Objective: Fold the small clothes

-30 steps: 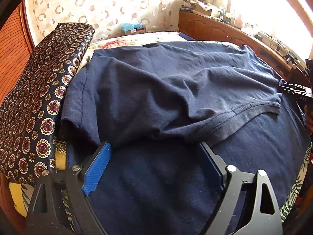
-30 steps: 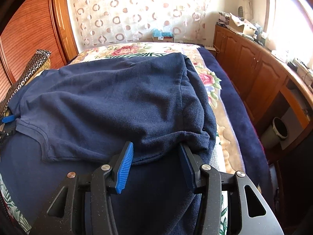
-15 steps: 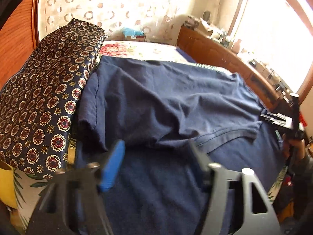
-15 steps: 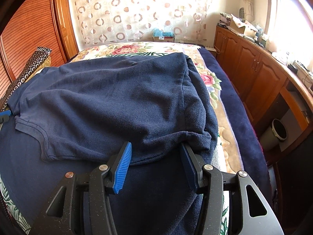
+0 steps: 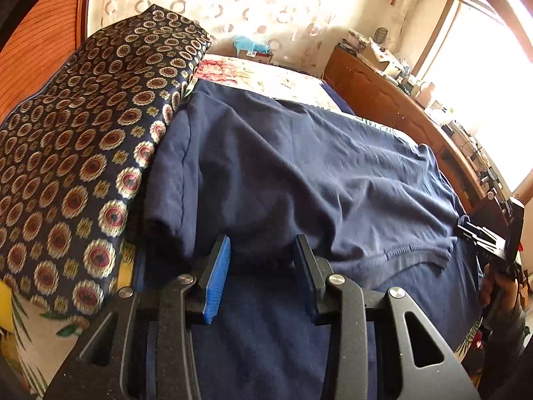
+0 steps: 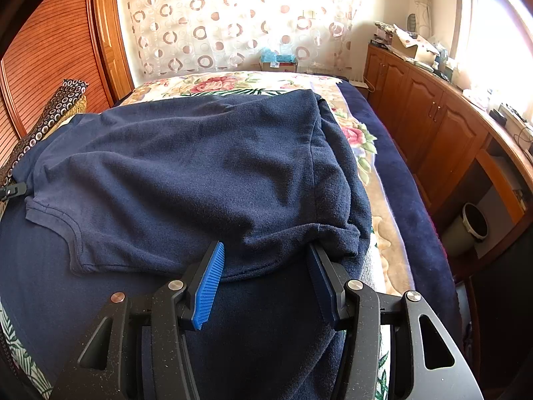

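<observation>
A navy T-shirt (image 5: 299, 173) lies spread on the bed over a navy blanket (image 5: 266, 340); it also shows in the right wrist view (image 6: 186, 180). My left gripper (image 5: 263, 250) is open, its fingers at the shirt's near edge by the left sleeve, with the fabric between them. My right gripper (image 6: 266, 260) is open at the near edge by the right sleeve (image 6: 339, 233), and shows far right in the left wrist view (image 5: 483, 236). The collar (image 6: 73, 230) lies between the two grippers.
A patterned dark cushion (image 5: 76, 153) lies against the shirt's left side. The floral bedspread (image 6: 233, 83) runs to the curtained wall. Wooden cabinets (image 6: 433, 126) and a bin (image 6: 473, 226) stand right of the bed.
My left gripper has narrowed its opening and moved left toward the sleeve and cushion, tilting the view. My right gripper has held its place, still open.
</observation>
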Motion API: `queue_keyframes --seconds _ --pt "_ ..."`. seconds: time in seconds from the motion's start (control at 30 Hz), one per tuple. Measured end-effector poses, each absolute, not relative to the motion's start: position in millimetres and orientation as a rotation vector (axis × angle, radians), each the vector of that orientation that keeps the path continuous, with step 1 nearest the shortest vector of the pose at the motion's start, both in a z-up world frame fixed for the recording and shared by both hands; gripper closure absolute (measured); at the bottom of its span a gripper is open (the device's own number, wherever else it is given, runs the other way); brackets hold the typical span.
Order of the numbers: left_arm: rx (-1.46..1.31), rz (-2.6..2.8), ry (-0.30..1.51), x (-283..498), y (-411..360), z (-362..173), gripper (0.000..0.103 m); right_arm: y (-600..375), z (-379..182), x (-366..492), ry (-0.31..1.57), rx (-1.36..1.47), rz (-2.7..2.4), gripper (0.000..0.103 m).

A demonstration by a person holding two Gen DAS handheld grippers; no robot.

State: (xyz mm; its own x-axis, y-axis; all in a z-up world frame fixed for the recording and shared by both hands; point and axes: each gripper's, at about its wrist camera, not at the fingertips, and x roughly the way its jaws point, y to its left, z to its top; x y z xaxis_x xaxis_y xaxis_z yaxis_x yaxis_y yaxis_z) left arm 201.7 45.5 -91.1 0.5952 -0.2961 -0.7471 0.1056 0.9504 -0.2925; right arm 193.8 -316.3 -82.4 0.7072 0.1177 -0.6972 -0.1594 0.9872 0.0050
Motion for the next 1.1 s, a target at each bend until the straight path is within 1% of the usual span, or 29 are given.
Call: queue_keyframes --seconds 0.17,0.2,0.27,0.3,0.43,0.5,0.53,0.63,0.77,1.1 --pt "-0.199 -0.239 0.917 212 38 -92 0.064 -317 -83 194 0.770 -0.055 0.156 0.050" --pt "-0.188 -0.241 0.916 213 37 -92 0.076 -317 -83 194 0.770 -0.055 0.156 0.050" --pt "-0.174 -0.245 0.918 214 35 -92 0.096 -317 -83 194 0.770 -0.058 0.154 0.050" --pt "-0.169 -0.249 0.914 214 36 -92 0.099 -317 -83 194 0.770 -0.059 0.152 0.050" --pt "-0.127 -0.267 0.851 204 33 -83 0.100 -318 -83 194 0.771 -0.054 0.150 0.050" --pt "-0.105 -0.267 0.816 196 31 -73 0.100 -320 -82 194 0.768 -0.050 0.145 0.069" --pt "-0.089 -0.269 0.802 193 30 -69 0.100 -321 -81 195 0.764 -0.046 0.147 0.087" --pt "-0.070 -0.276 0.772 185 29 -57 0.100 -328 -80 199 0.773 0.018 0.170 0.096" --pt "-0.067 -0.281 0.741 178 31 -47 0.100 -332 -76 198 0.742 0.043 0.185 0.100" --pt "-0.061 -0.313 0.637 136 29 -15 0.100 -334 -22 147 0.553 -0.004 0.220 0.100"
